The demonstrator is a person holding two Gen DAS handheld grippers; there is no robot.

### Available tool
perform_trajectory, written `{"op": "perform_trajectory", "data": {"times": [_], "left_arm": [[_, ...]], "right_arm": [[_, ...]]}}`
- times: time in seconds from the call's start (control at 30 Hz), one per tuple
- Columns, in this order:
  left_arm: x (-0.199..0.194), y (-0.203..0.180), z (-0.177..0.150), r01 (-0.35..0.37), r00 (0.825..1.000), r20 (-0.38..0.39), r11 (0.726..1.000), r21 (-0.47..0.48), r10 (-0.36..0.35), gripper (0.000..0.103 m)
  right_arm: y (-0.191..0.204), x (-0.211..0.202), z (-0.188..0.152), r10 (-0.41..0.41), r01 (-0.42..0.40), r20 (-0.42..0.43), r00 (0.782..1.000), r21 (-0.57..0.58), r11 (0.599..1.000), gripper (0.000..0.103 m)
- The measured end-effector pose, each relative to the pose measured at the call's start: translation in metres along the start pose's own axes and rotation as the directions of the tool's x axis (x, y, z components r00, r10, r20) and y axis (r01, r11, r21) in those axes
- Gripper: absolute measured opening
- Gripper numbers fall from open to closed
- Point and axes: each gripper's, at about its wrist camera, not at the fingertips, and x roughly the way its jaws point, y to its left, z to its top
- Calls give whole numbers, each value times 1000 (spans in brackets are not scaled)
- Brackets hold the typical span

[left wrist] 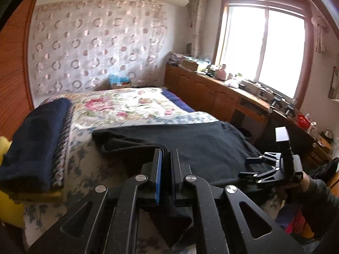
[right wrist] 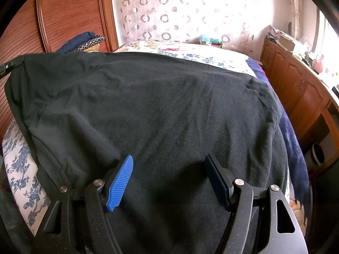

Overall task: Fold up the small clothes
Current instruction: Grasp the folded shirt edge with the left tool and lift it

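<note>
Early in the fold: black garment (right wrist: 161, 105) spread across the bed (left wrist: 118, 105), filling mid-frame; left claw (left wrist: 166, 165) clenched on a doubled edge, right claw (right wrist: 169, 182) released above the cloth; most folds seemingly left

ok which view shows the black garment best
The right wrist view: the black garment fills it, spread flat across the bed. The left wrist view shows only its near edge, pinched in the left hand-held gripper.

Floral bed (left wrist: 127, 105), wood cabinets (left wrist: 203, 89), bright window (left wrist: 264, 48) (curtained wall (left wrist: 95, 46))
</note>
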Motion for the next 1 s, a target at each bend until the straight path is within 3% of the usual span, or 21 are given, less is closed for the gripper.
{"op": "perform_trajectory", "data": {"times": [0.37,0.77,0.9,0.93,1.0], "left_arm": [[27,-59,36,120,993,-11,988,96,-119,8],[36,-143,73,262,964,-23,940,217,-263,8],[40,-154,77,297,955,-35,933,204,-296,8],[43,-155,76,305,952,-52,930,204,-301,9],[49,-156,73,302,953,-58,929,214,-296,25]], "right_arm": [[-10,-41,-18,-44,40,79,996,55,998,72],[-15,-93,-40,-111,91,185,976,112,990,72],[-12,-102,-45,-121,95,211,970,131,987,72],[-12,-103,-47,-120,93,213,970,134,987,72],[-11,-103,-52,-123,94,216,969,137,986,72]]}}
